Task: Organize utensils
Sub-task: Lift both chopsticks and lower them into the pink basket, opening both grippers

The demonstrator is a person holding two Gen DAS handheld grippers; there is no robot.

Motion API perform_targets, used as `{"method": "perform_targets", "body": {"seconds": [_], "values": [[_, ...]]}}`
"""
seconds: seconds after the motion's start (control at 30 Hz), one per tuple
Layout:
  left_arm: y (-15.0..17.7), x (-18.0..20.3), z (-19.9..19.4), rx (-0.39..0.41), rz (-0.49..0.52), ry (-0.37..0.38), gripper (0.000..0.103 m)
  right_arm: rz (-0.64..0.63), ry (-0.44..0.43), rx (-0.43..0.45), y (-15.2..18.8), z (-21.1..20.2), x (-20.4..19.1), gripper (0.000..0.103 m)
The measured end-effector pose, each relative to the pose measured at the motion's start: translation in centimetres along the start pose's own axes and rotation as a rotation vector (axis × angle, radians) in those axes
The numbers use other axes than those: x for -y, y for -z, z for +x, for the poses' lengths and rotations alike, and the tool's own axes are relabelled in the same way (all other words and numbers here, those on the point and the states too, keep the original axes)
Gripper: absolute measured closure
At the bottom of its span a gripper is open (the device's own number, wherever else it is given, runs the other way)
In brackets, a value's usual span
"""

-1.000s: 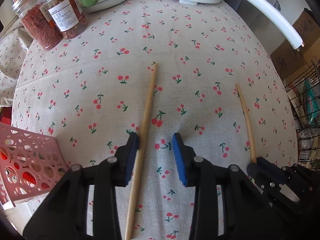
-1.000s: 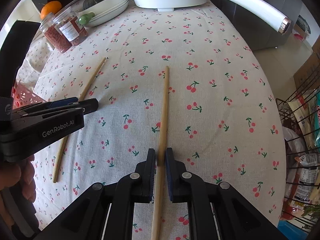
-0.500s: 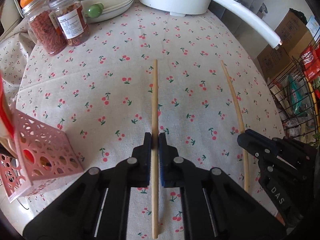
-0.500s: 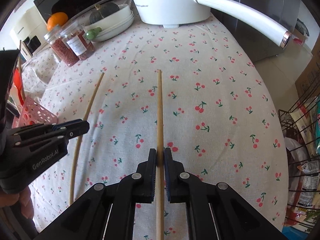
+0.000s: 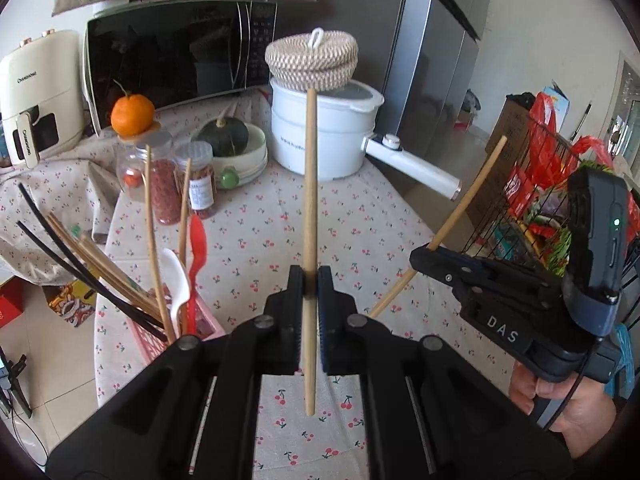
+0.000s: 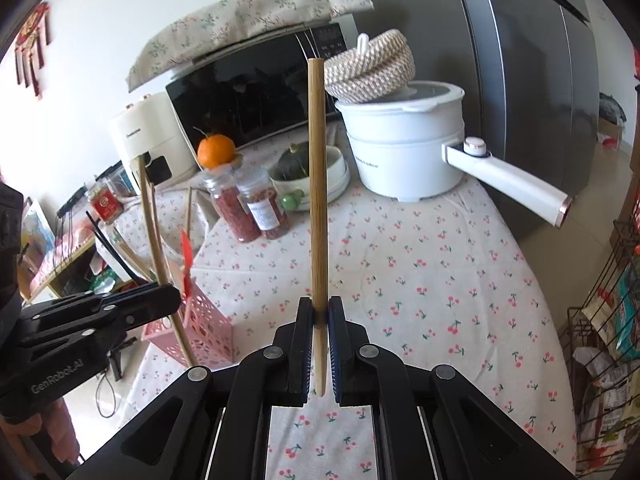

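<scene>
Above the cherry-print tablecloth point(image 5: 256, 240), my left gripper point(image 5: 310, 280) is clamped tight on a wooden chopstick point(image 5: 310, 184), and my right gripper point(image 6: 320, 320) pinches a second chopstick point(image 6: 317, 184) — both sticks clear of the cloth. Beside my left sits the pink utensil basket point(image 6: 206, 330), bristling with chopsticks and spoons; a white pot point(image 6: 404, 148) stands beyond.

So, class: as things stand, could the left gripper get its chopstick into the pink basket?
Probably yes. The left gripper is shut on its chopstick, held clear above the table. The pink basket sits just to its left, open-topped, though utensils already lean in it and crowd the opening.
</scene>
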State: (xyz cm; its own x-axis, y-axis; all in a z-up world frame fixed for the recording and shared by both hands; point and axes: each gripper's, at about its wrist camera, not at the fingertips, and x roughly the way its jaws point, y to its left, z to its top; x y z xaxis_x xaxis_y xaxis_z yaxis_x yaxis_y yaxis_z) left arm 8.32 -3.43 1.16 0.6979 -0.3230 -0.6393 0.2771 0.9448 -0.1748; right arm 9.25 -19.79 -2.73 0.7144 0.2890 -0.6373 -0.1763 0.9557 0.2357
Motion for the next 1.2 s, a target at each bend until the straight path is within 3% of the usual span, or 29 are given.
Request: {"method": "perform_targets", "body": {"seconds": [0.1,0.27,0.5,0.67,0.87,0.9,0.97,1.07,1.2], "values": [[-1.0,-1.1,-2.5,0.091,-0.033,0.013,0.095,-0.004,-0.011,0.050,-1.1,-0.9,-1.2,0.096],[-1.6,-3.4,-5.6,0.239,-0.055,-0.057,0.095,0.004,-0.062,0.087,-2.3,-1.8,-3.0,0.096],[-0.7,-6.9,-5.3,0.331,-0.096,-0.163,0.095,0.005,-0.135,0.122,-3.1,-2.0,-6.2,0.096],[0.3,-9.1,-3.4,0.308,-0.126,-0.200,0.095,0.010,-0.174,0.135,-3.2,-1.7,-8.3,0.096],[0.9,-10.4,-1.1,0.234,-0.156,-0.186,0.094,0.013,-0.206,0.127,-3.1,-0.4,-10.3,0.096],[0.9,-10.6,-1.0,0.219,-0.166,-0.189,0.092,0.013,-0.210,0.123,-3.0,-0.2,-10.7,0.096],[1.1,-10.9,-0.9,0.194,-0.190,-0.177,0.075,0.014,-0.217,0.115,-2.9,0.3,-11.2,0.095],[1.5,-11.5,-1.5,0.177,-0.234,-0.168,0.058,0.015,-0.220,0.104,-2.7,1.0,-11.7,0.095],[2.1,-12.0,-2.1,0.144,-0.254,-0.156,0.051,0.022,-0.216,0.089,-2.7,2.2,-12.0,0.095]]}}
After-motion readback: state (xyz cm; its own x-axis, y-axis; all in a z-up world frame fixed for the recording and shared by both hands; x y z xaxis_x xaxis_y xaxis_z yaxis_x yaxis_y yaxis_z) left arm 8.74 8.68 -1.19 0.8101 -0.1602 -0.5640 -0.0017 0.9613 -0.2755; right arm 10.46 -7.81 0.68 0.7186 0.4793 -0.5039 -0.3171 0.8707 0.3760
